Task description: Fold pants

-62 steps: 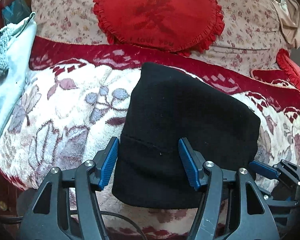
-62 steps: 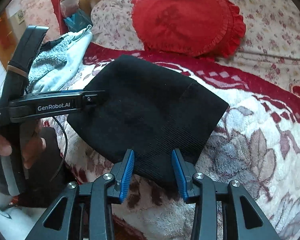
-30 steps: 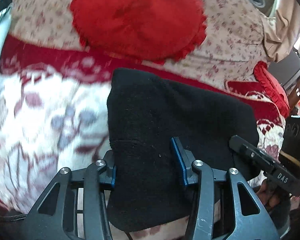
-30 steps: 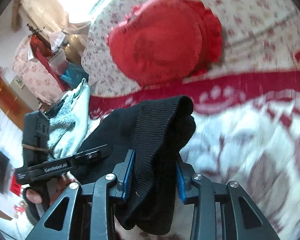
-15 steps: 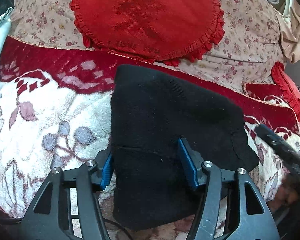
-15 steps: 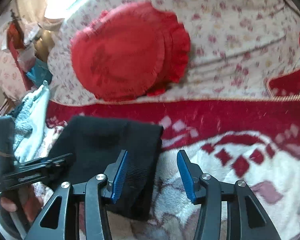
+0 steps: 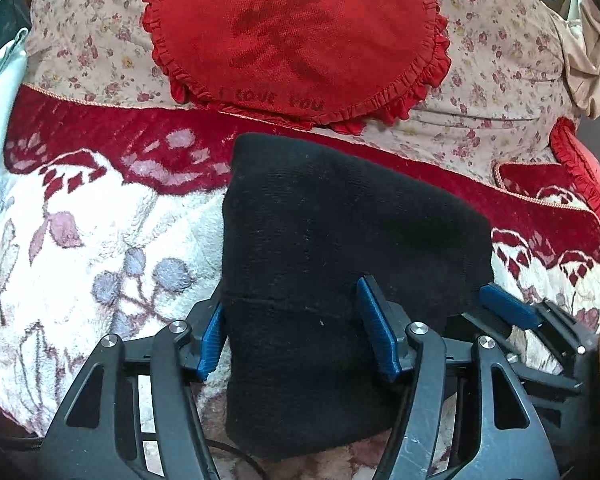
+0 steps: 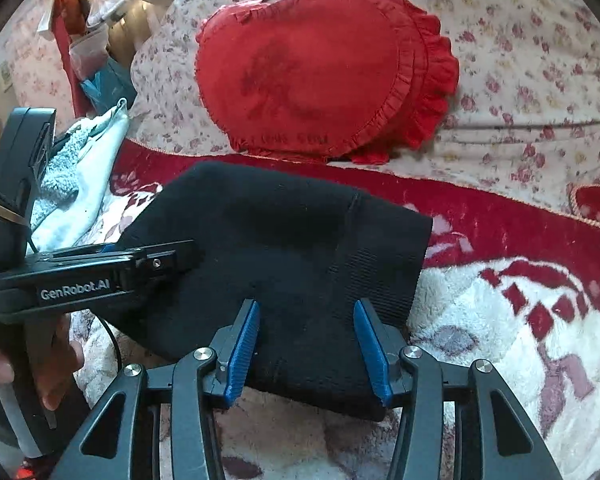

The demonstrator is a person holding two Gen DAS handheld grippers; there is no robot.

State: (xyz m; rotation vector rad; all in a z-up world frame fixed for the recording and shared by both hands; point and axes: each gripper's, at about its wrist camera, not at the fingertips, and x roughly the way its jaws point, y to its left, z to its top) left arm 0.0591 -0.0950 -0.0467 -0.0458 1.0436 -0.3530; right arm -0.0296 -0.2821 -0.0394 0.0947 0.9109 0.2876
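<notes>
The black pants (image 7: 332,240) lie folded into a compact block on the flowered blanket (image 7: 100,240); they also show in the right wrist view (image 8: 280,248). My left gripper (image 7: 296,328) is open, its blue fingers either side of the near left part of the fold, with cloth between them. My right gripper (image 8: 306,344) is open over the near right edge, by the ribbed waistband (image 8: 384,272). Each gripper shows in the other's view: the right (image 7: 516,312), the left (image 8: 112,268).
A red heart cushion (image 7: 296,36) leans on the floral sofa back (image 7: 500,80). A second red cushion (image 7: 588,184) sits at the right. Pale blue towels (image 8: 76,184) lie piled at the left. The blanket's front edge is close below my grippers.
My right gripper lifted one side of the pants over, let go, opened and came back to the near edge. The pants are now a narrower block. My left gripper stayed open in place.
</notes>
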